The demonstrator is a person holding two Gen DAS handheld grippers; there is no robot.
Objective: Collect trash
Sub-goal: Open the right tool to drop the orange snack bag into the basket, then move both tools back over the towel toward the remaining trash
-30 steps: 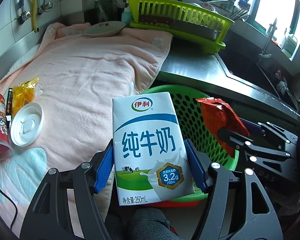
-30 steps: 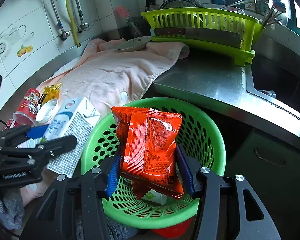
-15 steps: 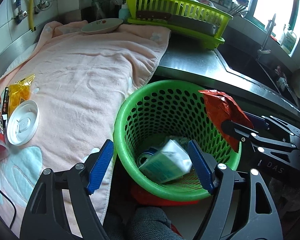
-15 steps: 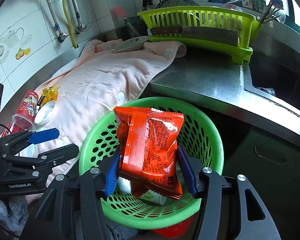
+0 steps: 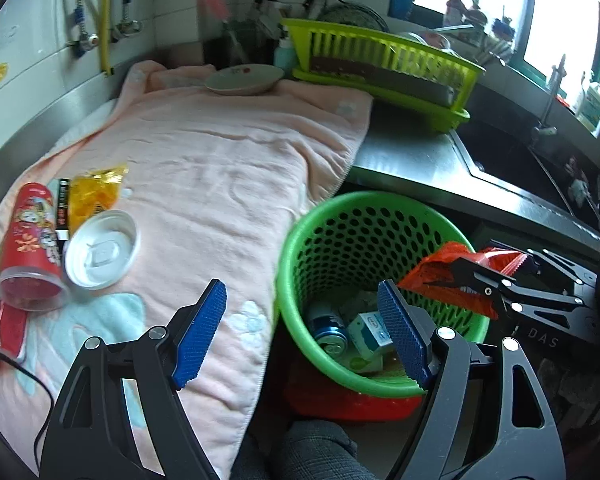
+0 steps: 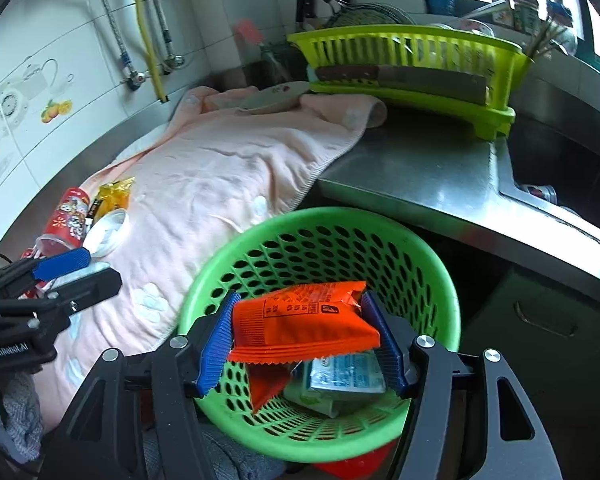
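Item: orange snack packet (image 6: pixel 304 328), long axis crosswise between my right gripper (image 6: pixel 306 340) fingers, just opening, above the green basket (image 6: pixel 432 264). Left gripper (image 5: pixel 304 332) spread, empty (nearer remaining cup (image 5: pixel 28 240)).

A second ago the left gripper (image 5: pixel 306 330) held the milk carton (image 5: pixel 370 334) upright over the counter's edge; its jaws have since opened, and the carton now lies in the green basket (image 5: pixel 340 240) beside a blue can (image 5: pixel 330 330). The right gripper (image 6: pixel 304 338) has just been opening its jaws, and the orange snack bag (image 6: pixel 304 326) between them has tipped from upright to lying crosswise over the basket.
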